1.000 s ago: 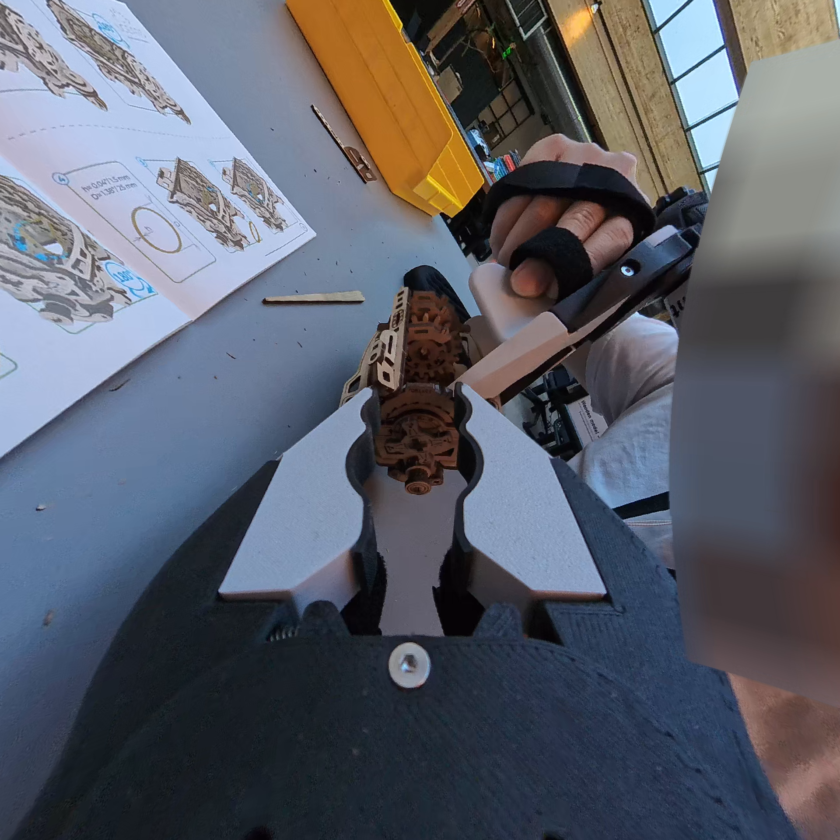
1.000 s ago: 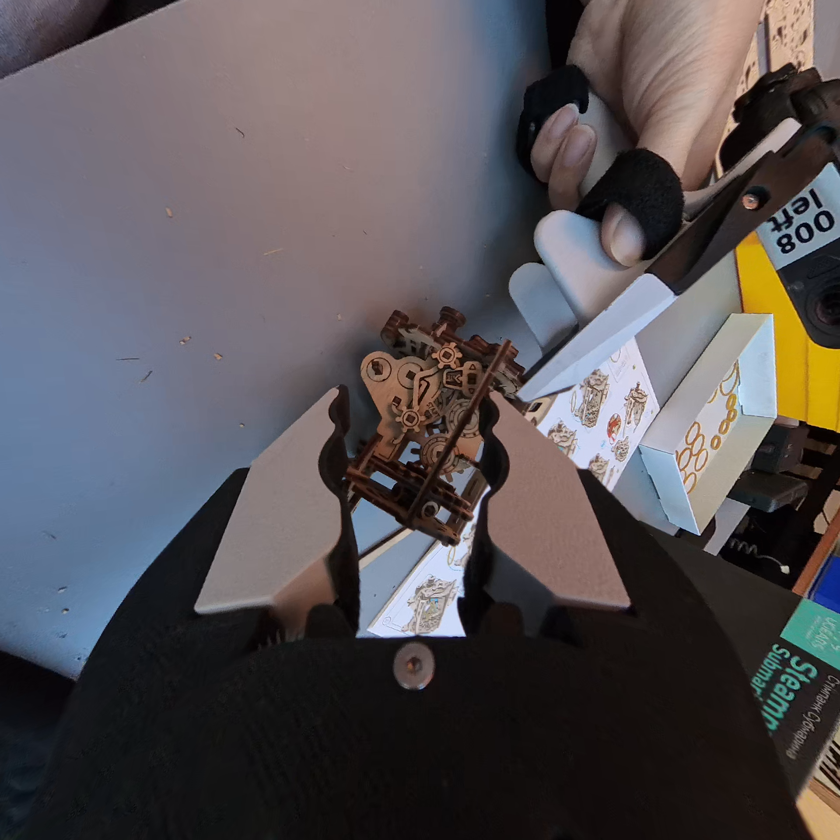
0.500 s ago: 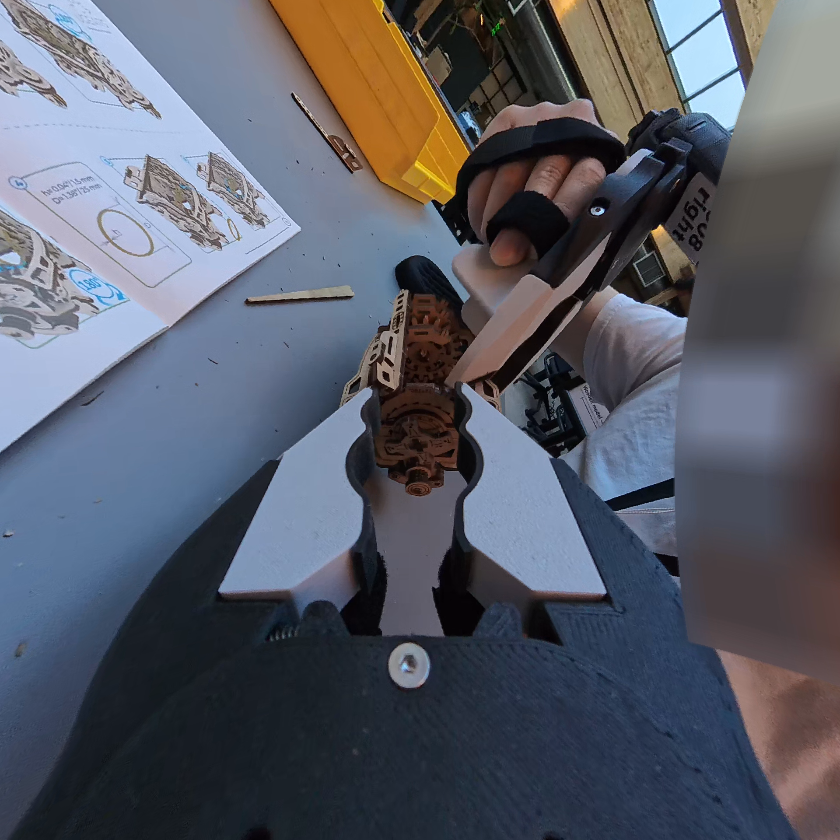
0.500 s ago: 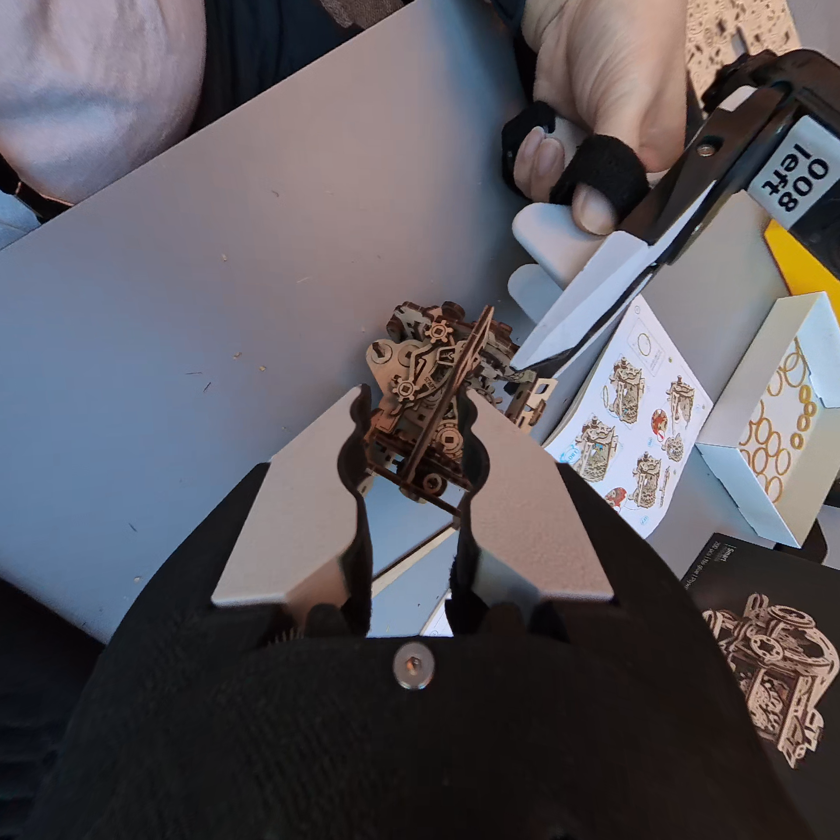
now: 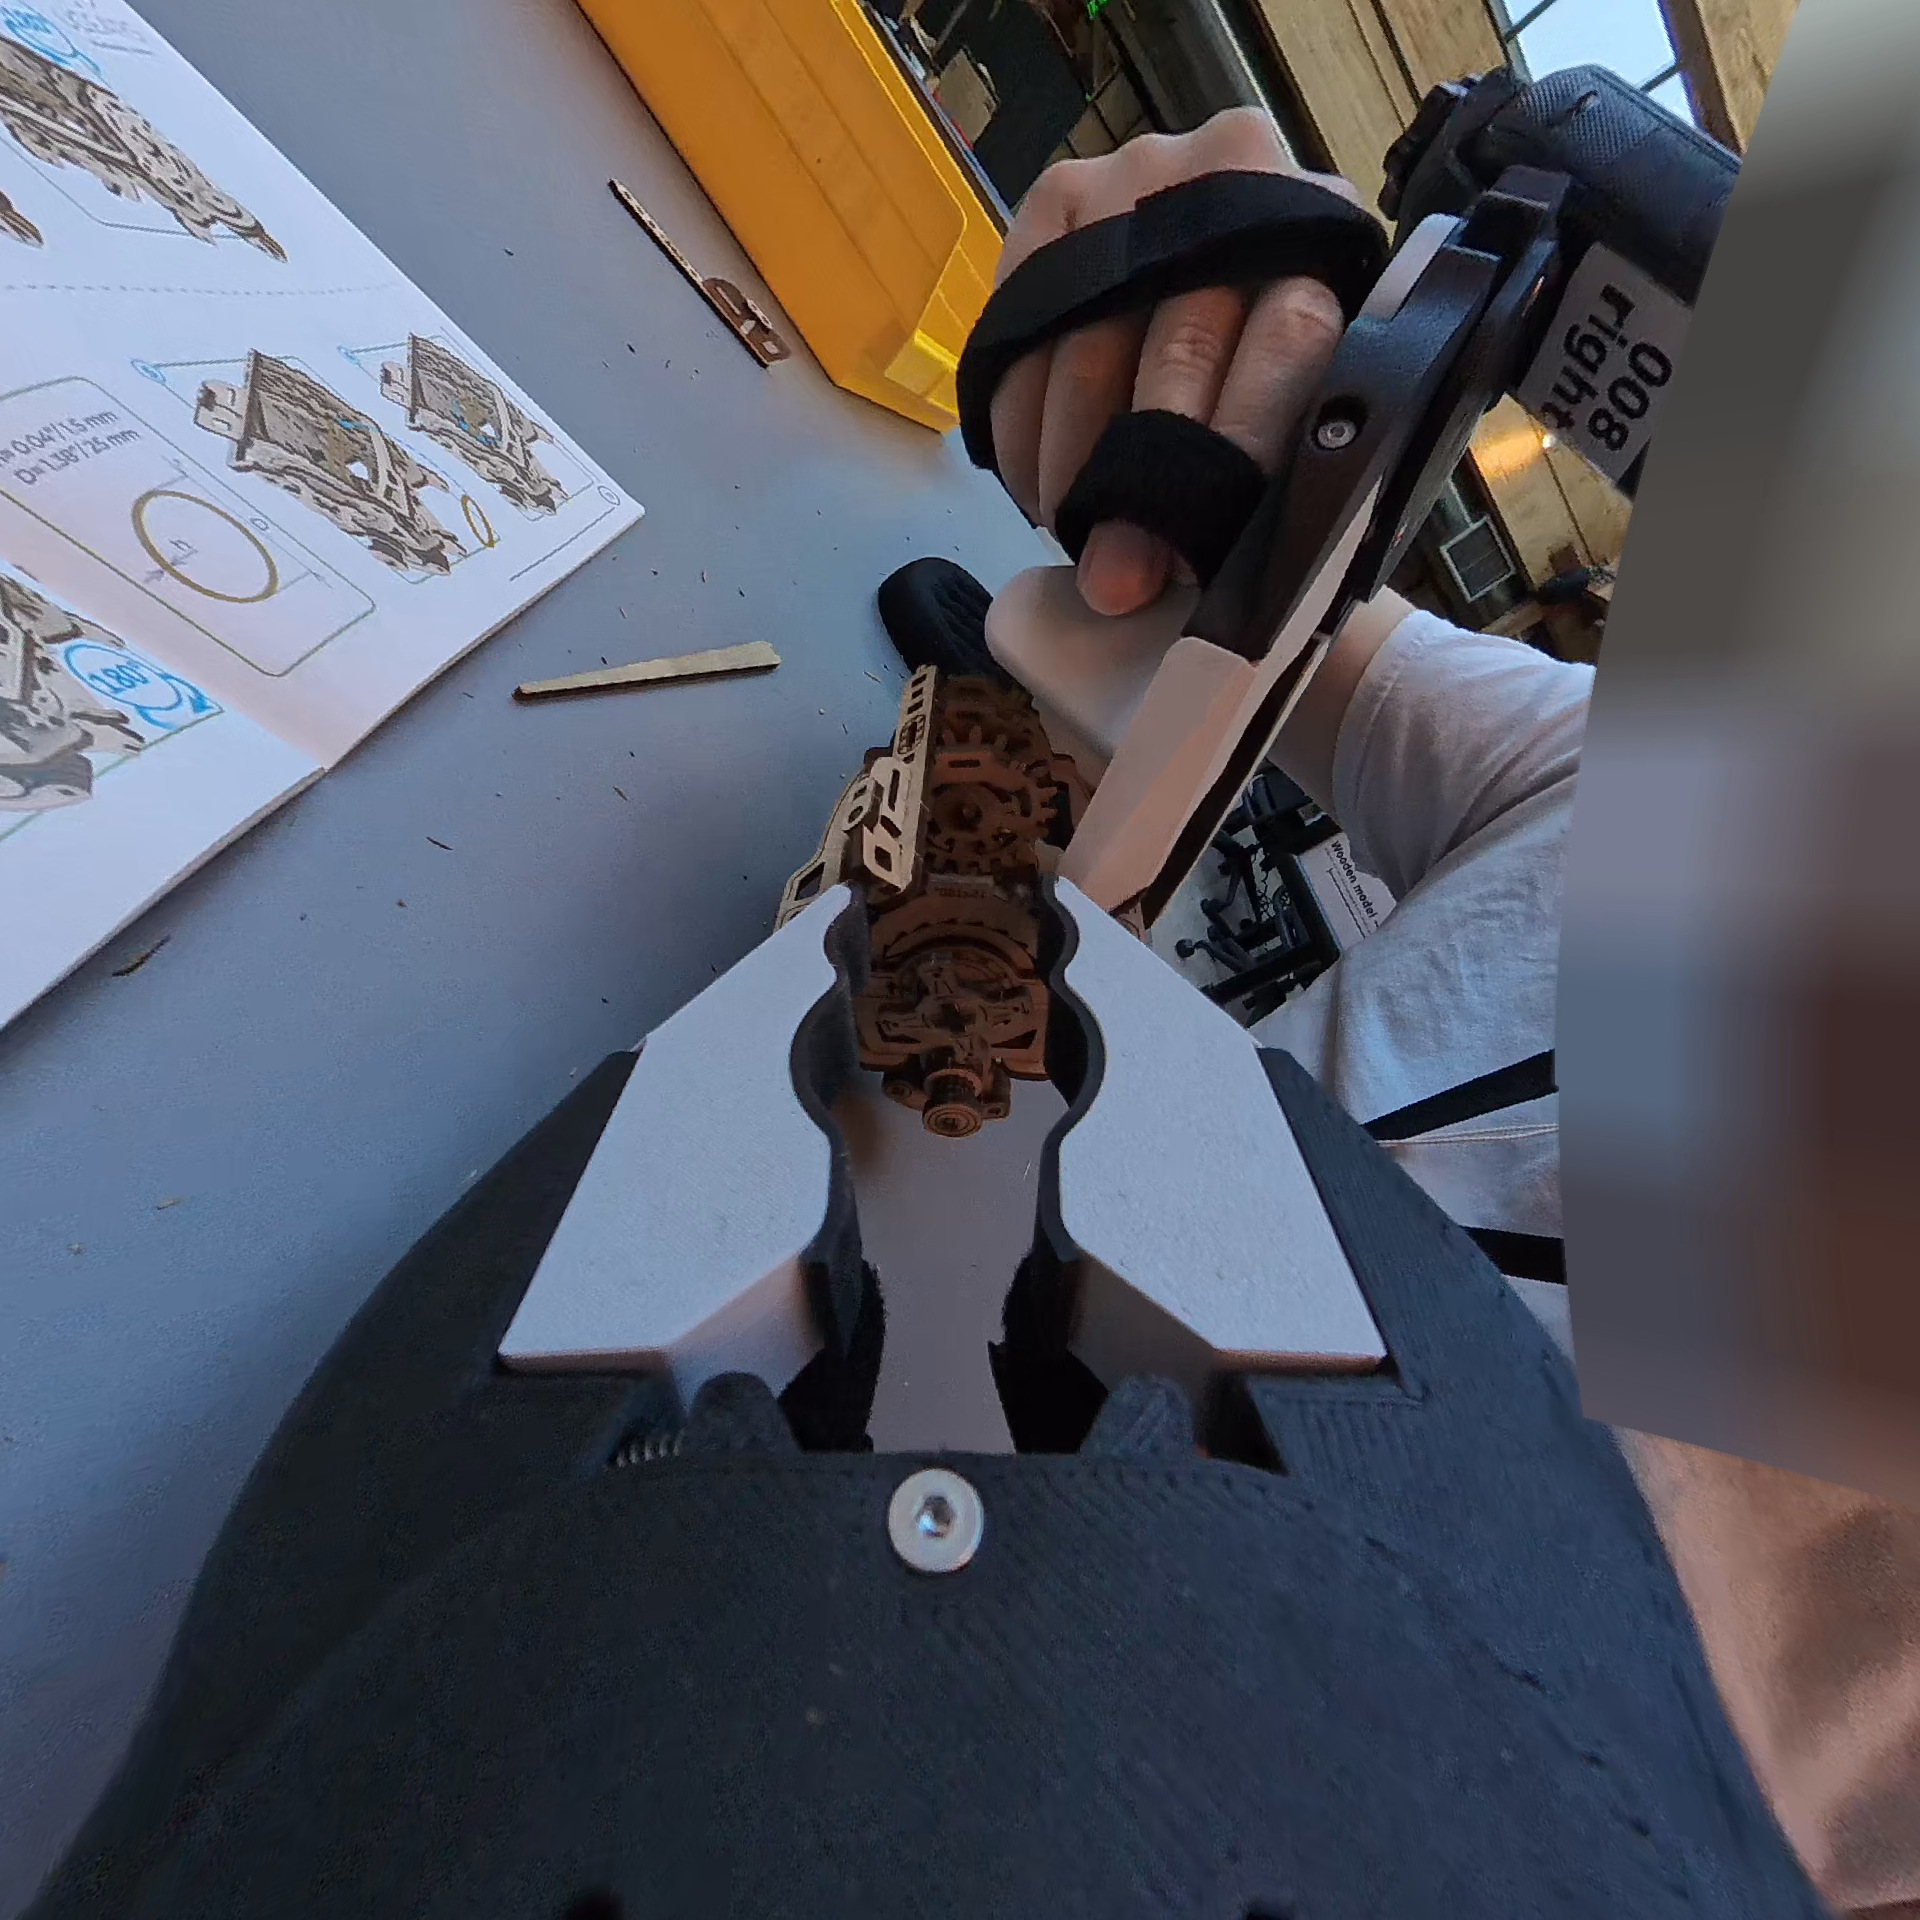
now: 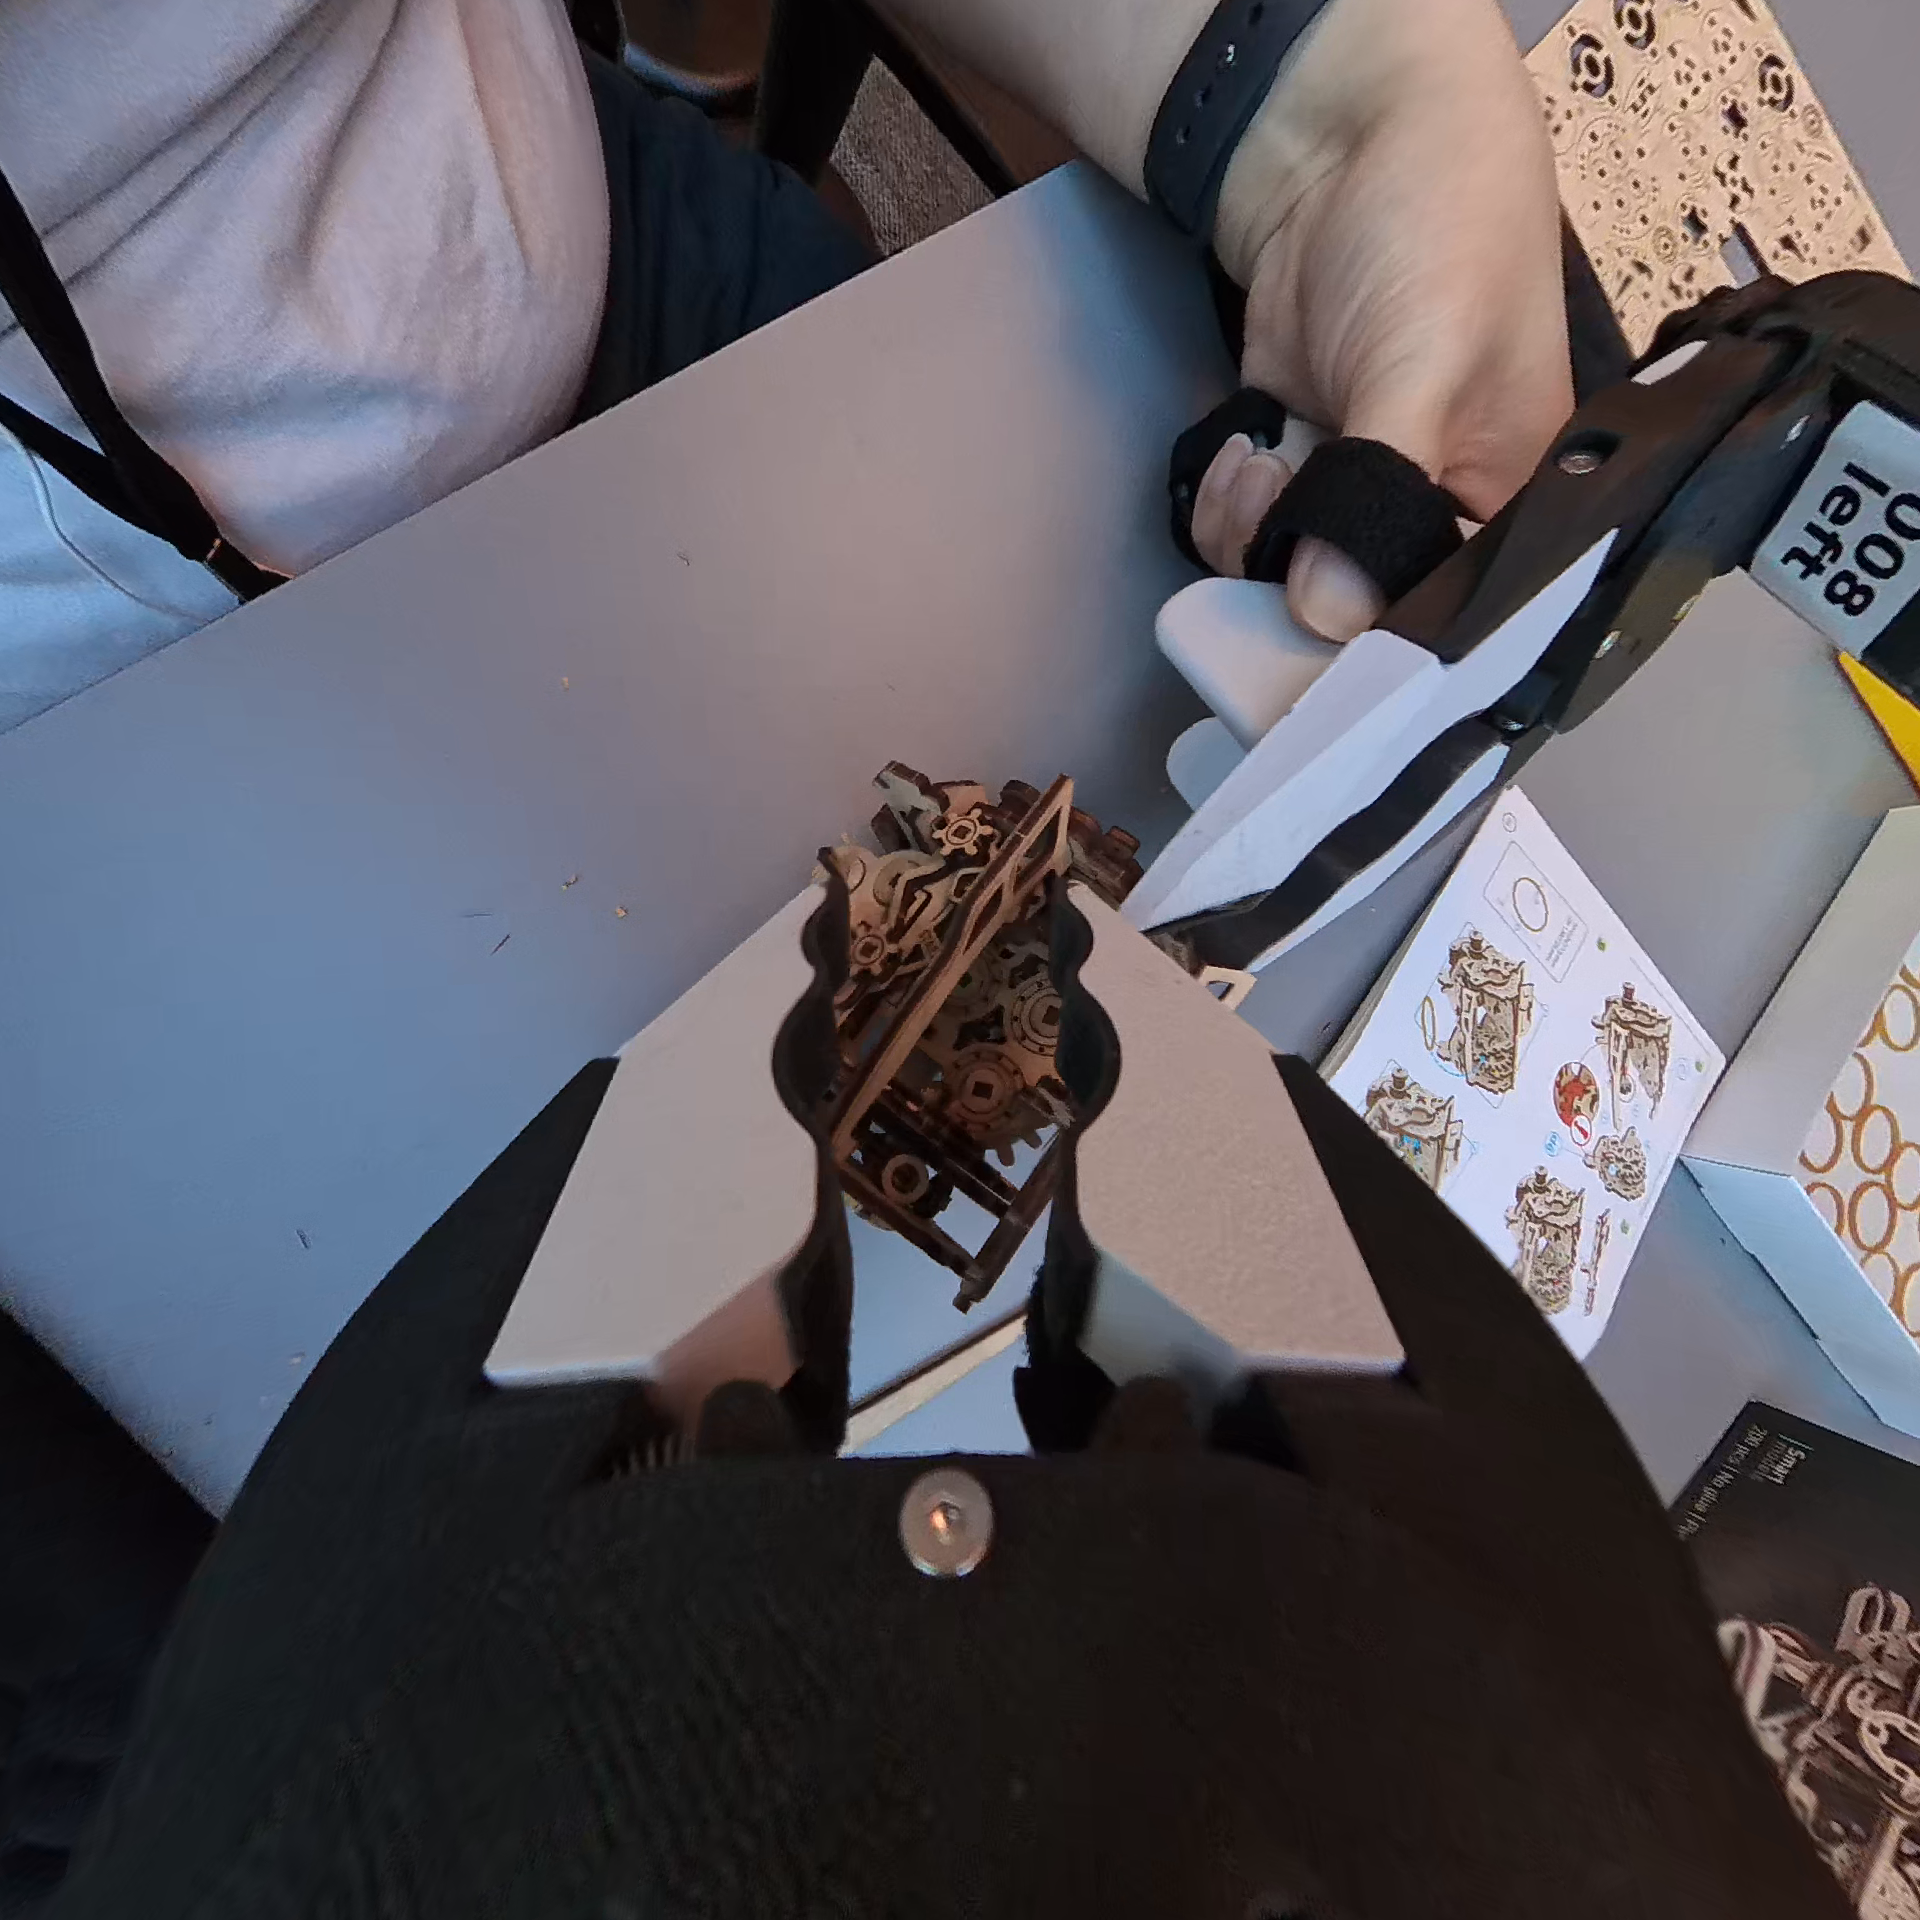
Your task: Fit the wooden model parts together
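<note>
Grey tabletop (image 5: 312, 1039) under both grippers. I see the wooden model (image 5: 951, 935) held above it, pinched between the left gripper (image 5: 951, 971) fingers at one end; the right gripper (image 6: 940, 997) clamps its frame from the other side. Instruction booklet (image 5: 260, 447), loose wooden strip (image 5: 649, 670) and yellow bin (image 5: 831, 187) lie beyond; nothing blocks the jaws.
</note>
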`<action>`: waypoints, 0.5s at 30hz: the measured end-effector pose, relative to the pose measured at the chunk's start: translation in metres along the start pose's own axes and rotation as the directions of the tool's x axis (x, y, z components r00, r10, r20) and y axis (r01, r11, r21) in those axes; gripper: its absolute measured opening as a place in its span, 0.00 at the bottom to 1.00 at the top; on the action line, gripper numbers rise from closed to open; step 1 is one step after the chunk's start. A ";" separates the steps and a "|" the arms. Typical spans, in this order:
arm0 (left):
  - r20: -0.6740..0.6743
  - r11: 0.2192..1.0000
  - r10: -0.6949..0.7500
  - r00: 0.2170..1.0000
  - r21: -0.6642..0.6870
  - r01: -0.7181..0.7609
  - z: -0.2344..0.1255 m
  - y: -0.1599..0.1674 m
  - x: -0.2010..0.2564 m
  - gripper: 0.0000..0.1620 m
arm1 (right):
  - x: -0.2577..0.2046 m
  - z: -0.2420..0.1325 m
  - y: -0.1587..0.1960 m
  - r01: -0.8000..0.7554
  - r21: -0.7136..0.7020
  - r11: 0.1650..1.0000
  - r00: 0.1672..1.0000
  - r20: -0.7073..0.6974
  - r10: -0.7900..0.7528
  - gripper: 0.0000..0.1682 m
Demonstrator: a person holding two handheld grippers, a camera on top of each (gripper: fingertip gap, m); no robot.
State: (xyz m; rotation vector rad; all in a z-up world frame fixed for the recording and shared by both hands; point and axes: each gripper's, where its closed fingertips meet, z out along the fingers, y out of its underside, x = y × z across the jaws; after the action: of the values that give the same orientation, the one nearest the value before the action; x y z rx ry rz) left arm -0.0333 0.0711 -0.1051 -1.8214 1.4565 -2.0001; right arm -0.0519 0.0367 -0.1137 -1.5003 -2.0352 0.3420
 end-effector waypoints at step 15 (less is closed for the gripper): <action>-0.002 1.000 0.012 1.000 -0.002 -0.012 0.004 0.001 0.001 0.18 | -0.006 -0.005 0.002 -0.015 -0.026 1.000 0.999 -0.052 0.014 0.23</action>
State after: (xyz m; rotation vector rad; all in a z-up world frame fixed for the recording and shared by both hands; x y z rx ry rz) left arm -0.0308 0.0677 -0.1052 -1.8085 1.4670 -1.9958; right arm -0.0459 0.0311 -0.1125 -1.5251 -1.9964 0.2793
